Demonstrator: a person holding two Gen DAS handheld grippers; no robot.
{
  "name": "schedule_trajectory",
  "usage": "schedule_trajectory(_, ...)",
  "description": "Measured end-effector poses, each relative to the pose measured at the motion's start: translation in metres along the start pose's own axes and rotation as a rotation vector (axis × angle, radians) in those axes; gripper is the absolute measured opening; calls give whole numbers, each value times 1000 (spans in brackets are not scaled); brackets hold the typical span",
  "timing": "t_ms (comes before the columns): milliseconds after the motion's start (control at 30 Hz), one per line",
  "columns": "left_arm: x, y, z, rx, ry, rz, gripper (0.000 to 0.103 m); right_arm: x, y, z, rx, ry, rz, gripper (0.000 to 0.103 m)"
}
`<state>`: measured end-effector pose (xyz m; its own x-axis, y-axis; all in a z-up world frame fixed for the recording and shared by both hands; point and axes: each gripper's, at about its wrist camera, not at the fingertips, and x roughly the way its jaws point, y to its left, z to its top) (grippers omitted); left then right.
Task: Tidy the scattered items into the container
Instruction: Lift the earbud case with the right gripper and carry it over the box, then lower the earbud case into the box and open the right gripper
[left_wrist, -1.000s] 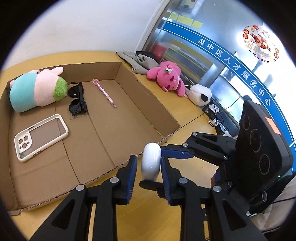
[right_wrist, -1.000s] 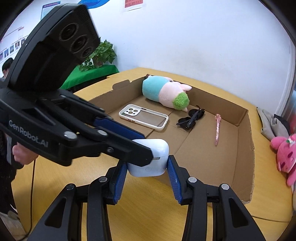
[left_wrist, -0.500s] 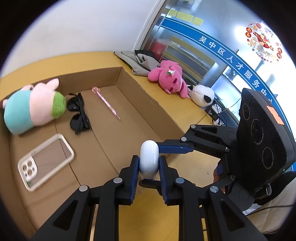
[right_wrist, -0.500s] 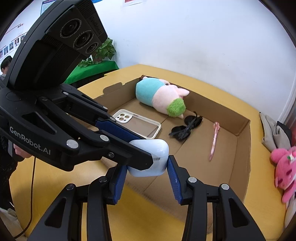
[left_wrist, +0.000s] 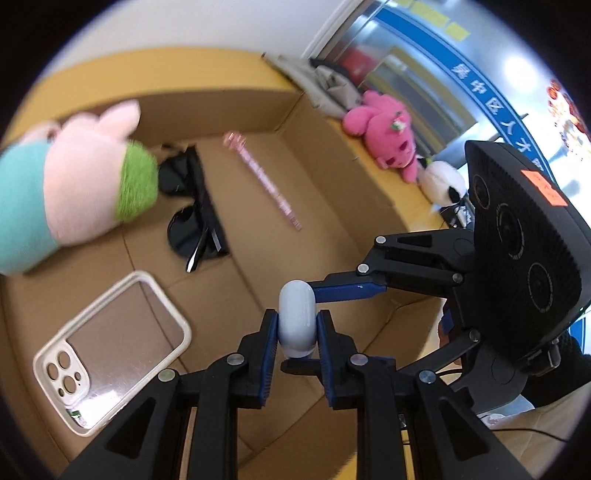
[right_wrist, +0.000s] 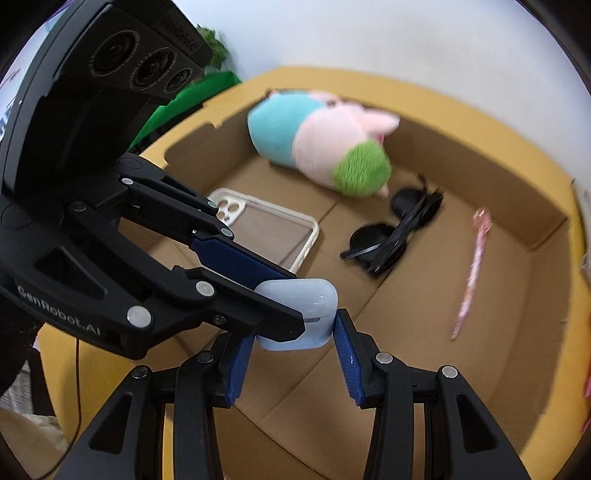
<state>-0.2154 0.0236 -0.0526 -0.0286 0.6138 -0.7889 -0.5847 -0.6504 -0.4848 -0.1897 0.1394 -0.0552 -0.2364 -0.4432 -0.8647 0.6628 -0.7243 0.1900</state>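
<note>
Left wrist view looks down into the cardboard box (left_wrist: 343, 192), which sits on the yellow worktop (left_wrist: 207, 70) and fills most of the frame. Inside it, from largest to smallest, lie a pink and teal plush toy (left_wrist: 74, 192), a clear phone case (left_wrist: 114, 350), folded black sunglasses (left_wrist: 195, 218) and a pink pen (left_wrist: 266, 184). Over the box's near part, the left claw (left_wrist: 297, 332) has both blue pads pressed against the flat sides of a white earbud case (left_wrist: 297, 321), pinching it. The right claw (left_wrist: 351, 291) comes in from the right; one of its blue fingers reaches the case's far side, though this view does not show its other finger.

From the right wrist, the right claw (right_wrist: 295, 343) shows a gap on the left of the earbud case (right_wrist: 303, 314); its right pad is at or very near the case's edge, so it is spread and not gripping. The left claw (right_wrist: 273, 295) crosses from the left, clamped on the case. Only the left wrist view takes in a pink plush (left_wrist: 384, 133), a panda plush (left_wrist: 443, 181) and grey cloth (left_wrist: 328, 88) on the worktop beyond the box. Only the right wrist view shows a green plant (right_wrist: 210, 37).
</note>
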Motion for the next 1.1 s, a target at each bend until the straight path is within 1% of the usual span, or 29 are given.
schedule_trajectory(167,21,20,-1,-58,79,-25,20,25,-10,-2,61,86,42,47)
schedule_trajectory(267,29,27,-4,-86,108,-40,20,34,-15,-2,91,126,66,47)
schedule_trajectory(367,36,32,-8,-104,134,-47,20,43,-13,-5,91,167,61,47)
schedule_trajectory(467,40,34,-12,-117,145,-57,20,46,-12,-7,96,194,55,47)
schedule_trajectory(767,36,40,-22,-157,136,-82,22,48,-8,-10,102,212,39,47)
schedule_trajectory(933,34,45,-25,-174,140,-31,25,49,-2,-12,91,221,20,47)
schedule_trajectory(1100,30,44,-28,-168,129,14,34,47,1,-15,87,217,8,48)
